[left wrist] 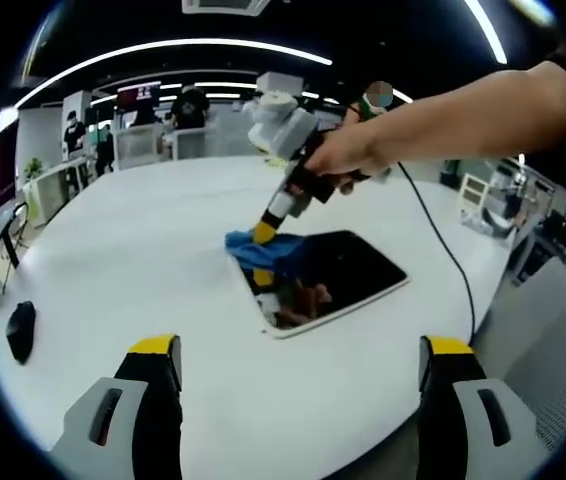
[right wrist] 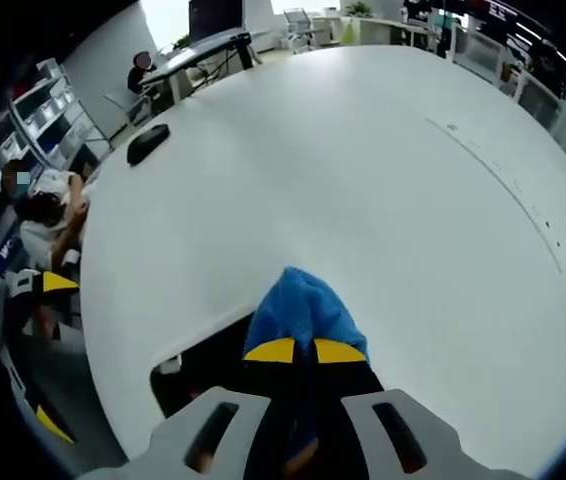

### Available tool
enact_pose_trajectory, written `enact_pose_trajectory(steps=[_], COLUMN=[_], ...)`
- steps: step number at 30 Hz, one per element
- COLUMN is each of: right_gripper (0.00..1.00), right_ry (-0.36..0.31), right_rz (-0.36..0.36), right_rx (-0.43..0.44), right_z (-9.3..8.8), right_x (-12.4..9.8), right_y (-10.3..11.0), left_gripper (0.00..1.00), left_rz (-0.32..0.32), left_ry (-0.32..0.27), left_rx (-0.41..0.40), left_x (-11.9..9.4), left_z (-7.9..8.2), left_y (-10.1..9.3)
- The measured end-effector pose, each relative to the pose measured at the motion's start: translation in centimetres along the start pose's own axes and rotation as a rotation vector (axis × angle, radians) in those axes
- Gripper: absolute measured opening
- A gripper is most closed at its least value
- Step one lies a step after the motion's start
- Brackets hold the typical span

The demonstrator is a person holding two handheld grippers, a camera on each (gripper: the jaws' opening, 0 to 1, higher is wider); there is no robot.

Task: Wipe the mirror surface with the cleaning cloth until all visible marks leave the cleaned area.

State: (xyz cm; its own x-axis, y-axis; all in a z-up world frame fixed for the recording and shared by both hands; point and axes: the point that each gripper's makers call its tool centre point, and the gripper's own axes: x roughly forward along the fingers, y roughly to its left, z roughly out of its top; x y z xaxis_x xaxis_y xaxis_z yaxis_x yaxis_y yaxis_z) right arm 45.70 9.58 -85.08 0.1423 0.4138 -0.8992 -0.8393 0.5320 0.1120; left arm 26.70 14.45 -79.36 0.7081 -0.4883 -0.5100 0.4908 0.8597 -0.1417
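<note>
at the far left of the left gripper view a dark computer mouse lies near the edge of the white round surface, well apart from the work and out of the wiping path. nearer the bottom, the left tongs stand spread wide and hold nothing, hovering back from the mirror, probably kept clear so the other hand has room and the whole job stays in sight. toward the middle, the mirror lies flat on the surface, its dark glass reflecting the ceiling. the blue cleaning cloth sits bunched on the mirror's far-left corner, pressed there by the right tongs, which come down steeply from a person's hand so the force goes into the glass. in the right gripper view the right tongs are pressed together, pinching the cleaning cloth over the mirror. most of the glass looks not yet covered.
</note>
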Motion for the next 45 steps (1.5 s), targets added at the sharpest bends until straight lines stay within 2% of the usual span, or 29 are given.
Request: enact_pose_trajectory(steps=[13,17,23,35,37,45], right_gripper=[0.0,0.0,0.0,0.0,0.0,0.0], right_ry=[0.002,0.004,0.009,0.006,0.001,-0.027], right_rz=[-0.018,-0.024,-0.031,-0.039,-0.043,-0.082], right_rx=[-0.002,0.001,-0.024,-0.021,-0.019,-0.06], right_z=[-0.9,-1.5,-1.4,-1.4,-1.7,-1.5], right_x=[0.0,-0.6,-0.3,0.0,-0.4,-0.2], right_y=[-1.6,-1.5,-1.7,-2.0,-1.4,-1.6], left_gripper=[0.99,0.99,0.99,0.99,0.99,0.99], left_rz=[-0.003,-0.006,-0.004,-0.006,-0.006,-0.006], left_ry=[0.007,0.012,0.014,0.023,0.023,0.024], left_rx=[0.002,0.004,0.006,0.011,0.01,0.018], left_x=[0.1,0.1,0.1,0.3,0.2,0.2], left_z=[-0.2,-0.3,-0.3,-0.5,-0.5,-0.4], left_y=[0.1,0.0,0.0,0.0,0.0,-0.1])
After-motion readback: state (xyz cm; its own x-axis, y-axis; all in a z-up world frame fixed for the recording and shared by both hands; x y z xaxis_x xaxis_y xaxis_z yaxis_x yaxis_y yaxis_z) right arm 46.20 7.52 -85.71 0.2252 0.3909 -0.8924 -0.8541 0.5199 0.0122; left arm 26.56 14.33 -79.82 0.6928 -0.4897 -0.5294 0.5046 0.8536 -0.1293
